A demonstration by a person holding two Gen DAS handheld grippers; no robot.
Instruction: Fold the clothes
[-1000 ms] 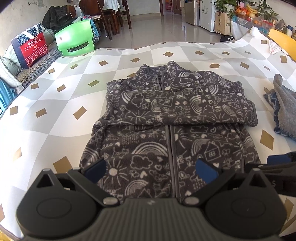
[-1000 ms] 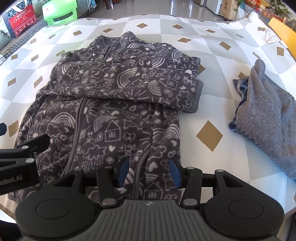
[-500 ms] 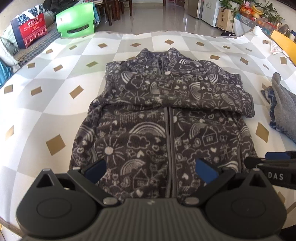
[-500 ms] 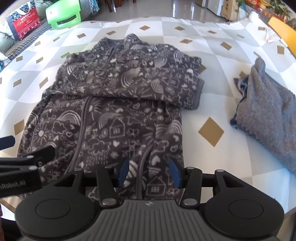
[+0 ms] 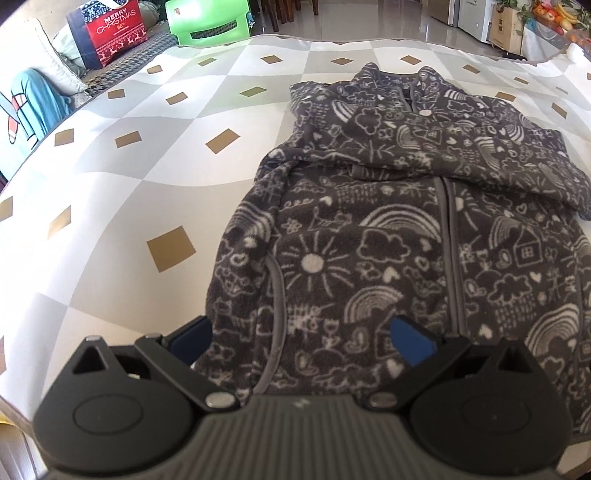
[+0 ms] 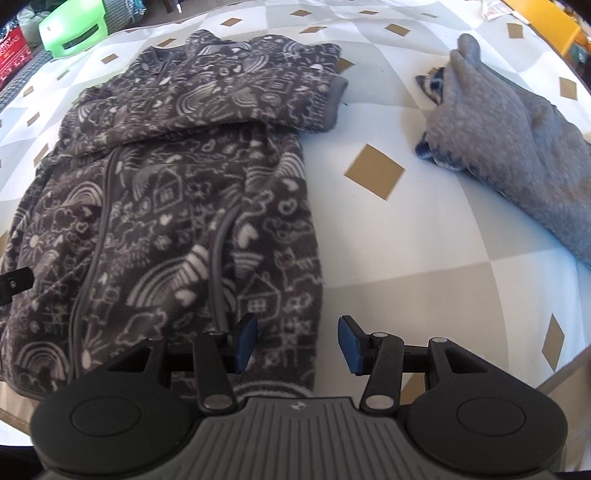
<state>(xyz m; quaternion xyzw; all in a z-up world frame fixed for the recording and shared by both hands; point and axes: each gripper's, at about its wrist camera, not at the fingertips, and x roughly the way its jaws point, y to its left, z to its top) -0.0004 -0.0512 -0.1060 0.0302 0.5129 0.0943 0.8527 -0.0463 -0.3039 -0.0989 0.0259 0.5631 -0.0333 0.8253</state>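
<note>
A dark grey fleece jacket [image 5: 406, 229] with white doodle print lies zipped and flat on the table, its sleeves folded across the chest. In the left wrist view my left gripper [image 5: 301, 338] hangs open over the jacket's lower left corner, its blue pads [image 5: 412, 338] wide apart with fabric below them. In the right wrist view the same jacket [image 6: 177, 192] fills the left half. My right gripper [image 6: 297, 341] is open over the jacket's lower right hem edge, with nothing pressed between its pads [image 6: 349, 343].
A grey knitted garment [image 6: 517, 129] lies bunched at the right of the table. The tablecloth [image 5: 122, 192] is white and grey with gold diamonds. A green plastic stool [image 5: 210, 20] and a red Christmas bag [image 5: 114, 29] stand beyond the far edge. The near table edge [image 6: 569, 373] is close.
Both grippers have sunk toward the jacket's bottom hem and spread apart: the left toward the lower left corner, the right toward the lower right edge. Neither has changed its opening.
</note>
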